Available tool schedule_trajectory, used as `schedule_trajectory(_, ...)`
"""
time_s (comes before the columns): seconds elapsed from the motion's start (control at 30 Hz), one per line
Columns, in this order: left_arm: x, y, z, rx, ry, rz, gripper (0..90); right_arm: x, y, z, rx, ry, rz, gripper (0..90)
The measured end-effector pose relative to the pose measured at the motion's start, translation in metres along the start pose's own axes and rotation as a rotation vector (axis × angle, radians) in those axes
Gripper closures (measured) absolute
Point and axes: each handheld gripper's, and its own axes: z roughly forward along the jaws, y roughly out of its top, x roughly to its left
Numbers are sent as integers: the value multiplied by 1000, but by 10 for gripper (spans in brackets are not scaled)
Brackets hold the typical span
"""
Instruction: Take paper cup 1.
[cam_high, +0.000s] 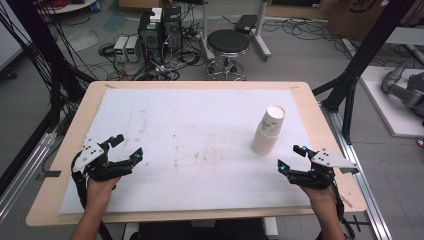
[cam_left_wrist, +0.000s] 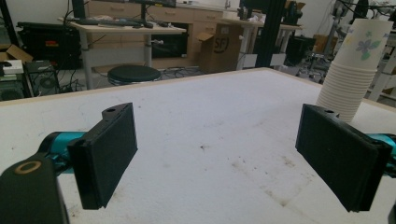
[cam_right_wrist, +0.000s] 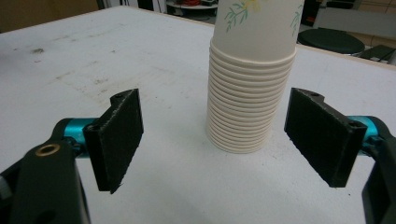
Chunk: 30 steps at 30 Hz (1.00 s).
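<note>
White padding (cam_high: 200, 150) covers our wooden table (cam_high: 70, 145), stained brown near its middle, and on it stands the stack of paper cups (cam_high: 268, 131), upright, mouth up, in the right half of the surface, nearer the right edge than the centre and about midway between far and near edges. In the right gripper view we see the stack (cam_right_wrist: 251, 88) straight ahead, many rims nested one over another, with a leafy print on the topmost cup. Our right gripper (cam_high: 291, 158) sits just near-side and to the right of the stack, close to the near right corner; its jaws stand wide apart, with the stack beyond them, and touch nothing. From its own camera the right gripper (cam_right_wrist: 215, 140) frames the base of the cups without contact. Our left gripper (cam_high: 129, 148) hovers by the near left corner, well apart from the stack, jaws spread and empty. Beyond the far edge we see a black stool (cam_high: 228, 44) and computer towers (cam_high: 161, 29) among cables on the floor.
</note>
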Motion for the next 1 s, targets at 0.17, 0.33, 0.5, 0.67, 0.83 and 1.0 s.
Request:
schedule_trajectory(0.17, -1, -1, 3, 10, -10, -12, 125, 0, 1, 0, -3, 1, 5, 201)
schedule_trajectory(0.33, -2, -3, 6, 13, -21, -19, 125, -1, 2, 1, -9, 5, 7, 201)
schedule_trajectory(0.5, -1, -3, 6, 5, -22, -21, 125, 0, 0, 0, -8, 4, 6, 201)
schedule_trajectory(0.67, -8, 1, -1, -8, -31, -13, 125, 2, 1, -1, -10, 4, 16, 201)
schedule_trajectory(0.83, -11, 1, -1, -3, -38, -2, 125, 6, 7, 0, -24, 10, -1, 201)
schedule_trajectory(1.0, -12, -1, 2, 6, -48, -8, 126, 8, 13, 4, -28, 20, 2, 201)
